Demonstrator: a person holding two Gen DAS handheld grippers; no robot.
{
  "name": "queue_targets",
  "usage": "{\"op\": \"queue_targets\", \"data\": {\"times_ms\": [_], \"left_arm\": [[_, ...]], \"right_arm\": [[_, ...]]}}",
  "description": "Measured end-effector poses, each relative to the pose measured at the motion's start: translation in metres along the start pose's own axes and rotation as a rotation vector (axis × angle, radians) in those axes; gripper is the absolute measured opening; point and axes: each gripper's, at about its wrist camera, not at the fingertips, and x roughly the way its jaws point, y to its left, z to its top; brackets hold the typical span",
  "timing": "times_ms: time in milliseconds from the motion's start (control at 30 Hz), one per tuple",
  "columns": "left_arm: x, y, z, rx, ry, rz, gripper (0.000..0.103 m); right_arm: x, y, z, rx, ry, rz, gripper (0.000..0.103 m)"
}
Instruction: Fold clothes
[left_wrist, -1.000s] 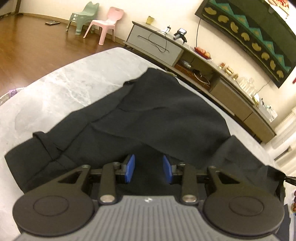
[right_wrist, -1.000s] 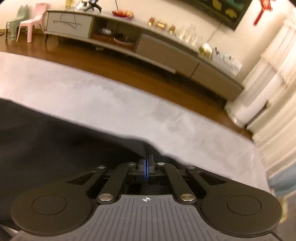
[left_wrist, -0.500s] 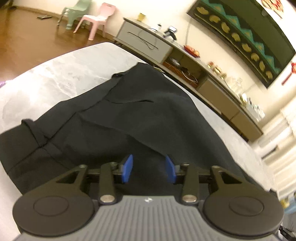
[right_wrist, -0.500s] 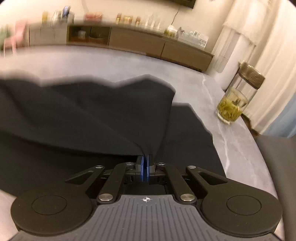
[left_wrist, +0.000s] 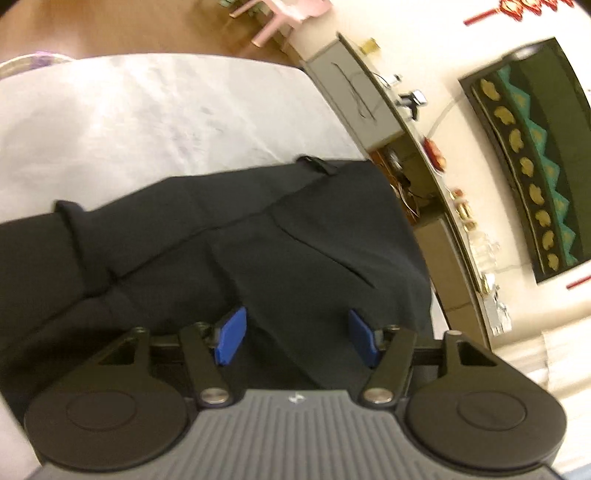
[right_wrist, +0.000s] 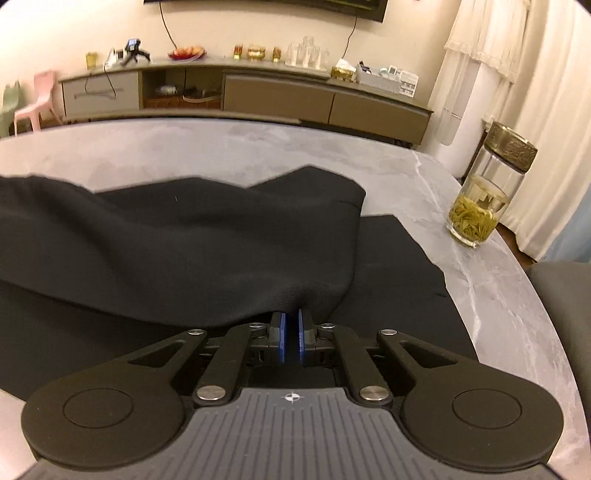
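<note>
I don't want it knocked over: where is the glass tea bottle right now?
In the right wrist view the glass tea bottle stands upright at the right edge of the marble table, right of the black garment and clear of it.

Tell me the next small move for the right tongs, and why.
Probably finish letting go and draw back. The right tongs are opening, a slim gap showing between the pads, and the black garment edge already lies folded over on the marble table. The left tongs are opening too, cloth loose between them.
</note>
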Motion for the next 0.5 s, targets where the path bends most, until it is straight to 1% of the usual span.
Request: {"op": "queue_targets", "data": {"times_ms": [33,67,133,200,267,300,333,367,400,433,467,500], "left_arm": [[0.006,-0.002,0.001,0.013,0.011,-0.005,0.035],[0.011,-0.005,0.002,0.037,0.021,-0.006,0.003],[0.019,-0.009,0.005,0.085,0.038,-0.008,0.000],[0.008,-0.008,0.009,0.111,-0.012,-0.040,0.000],[-0.027,-0.012,0.016,0.115,-0.105,-0.144,0.000],[-0.045,-0.013,0.020,0.117,-0.152,-0.195,0.000],[-0.063,-0.014,0.023,0.120,-0.199,-0.242,0.000],[-0.077,-0.012,0.025,0.131,-0.242,-0.230,0.000],[-0.081,-0.006,0.025,0.122,-0.244,-0.207,0.000],[-0.077,0.002,0.027,0.100,-0.209,-0.187,0.001],[-0.069,0.009,0.026,0.075,-0.167,-0.163,0.005],[-0.061,0.016,0.026,0.051,-0.125,-0.138,0.007]], "right_arm": [[0.003,0.000,0.000,-0.001,0.007,-0.008,0.006],[0.005,0.000,0.001,0.000,0.012,-0.015,0.006],[0.010,-0.001,0.002,0.014,0.022,-0.024,0.006],[0.012,-0.005,0.004,0.041,0.023,-0.031,0.006],[0.008,-0.015,0.006,0.092,-0.007,-0.059,0.006],[0.005,-0.020,0.008,0.115,-0.025,-0.076,0.007],[-0.002,-0.023,0.009,0.120,-0.064,-0.122,0.024],[-0.014,-0.020,0.011,0.099,-0.127,-0.179,0.033],[-0.029,-0.005,0.015,0.056,-0.195,-0.190,0.041],[-0.045,0.010,0.019,0.012,-0.263,-0.202,0.041],[-0.060,0.027,0.023,-0.030,-0.327,-0.203,0.043],[-0.074,0.055,0.026,-0.064,-0.370,-0.138,0.053]]}}
